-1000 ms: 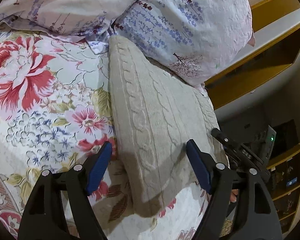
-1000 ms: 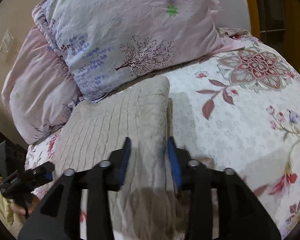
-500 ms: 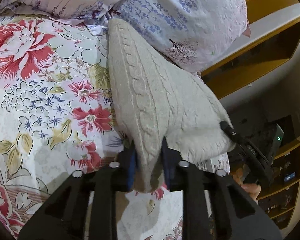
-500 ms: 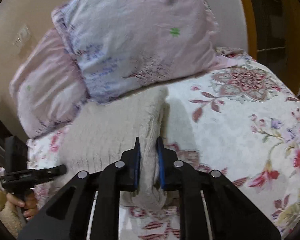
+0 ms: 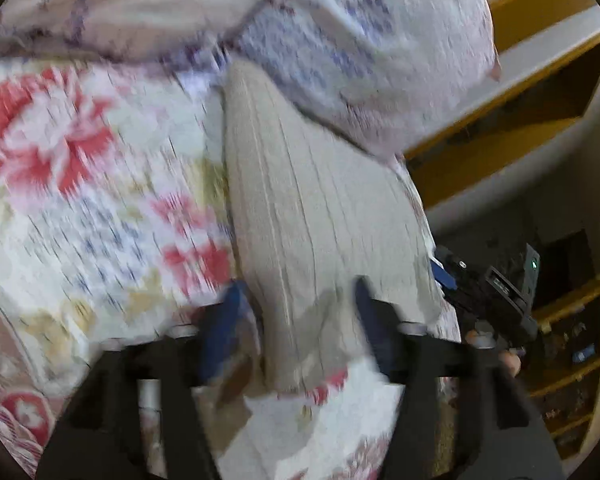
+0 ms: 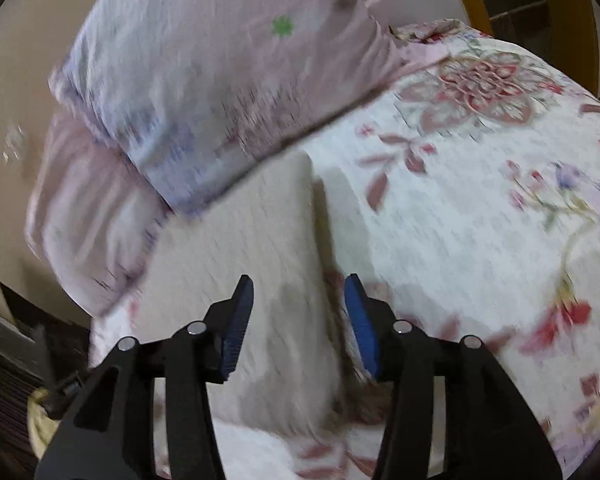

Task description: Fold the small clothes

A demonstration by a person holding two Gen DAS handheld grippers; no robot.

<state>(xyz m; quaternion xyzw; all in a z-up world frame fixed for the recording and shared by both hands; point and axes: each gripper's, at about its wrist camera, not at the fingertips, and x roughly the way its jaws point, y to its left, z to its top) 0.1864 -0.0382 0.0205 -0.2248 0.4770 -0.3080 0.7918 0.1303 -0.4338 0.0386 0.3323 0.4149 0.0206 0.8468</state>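
Both grippers have just let go. Half a second ago each pair of jaws was pinched on the near edge of the knit, lifting it off the bed; now both pairs are spread and opening, and the knit lies flat again. Left gripper: blue pads stand clear on either side of the knit's near-left corner, cloth between the jaws but not pressed. Right gripper: jaws also apart, with the knit's right-hand folded edge running up between them, the left pad over the cloth and the right pad over the bedspread just beside that edge; no contact visible. The knit, a beige ribbed piece, reads as a folded oblong stretching away from the jaws, its far end tucked against the pillow ahead. Compared with a second ago its outline is much the same, so the lift and drop looks like a settling or straightening of the fold, not a new fold; that is a judgement only. Both views are motion-blurred, so the edge alignment cannot be checked closely. The right gripper shows in the left view at the right of the jaws, beside the knit's right edge. Reading for the task: this fold appears laid down and released. Whether a further fold across the length is needed cannot be settled from here. Risk: the near corner looks slightly rumpled under the left jaws.
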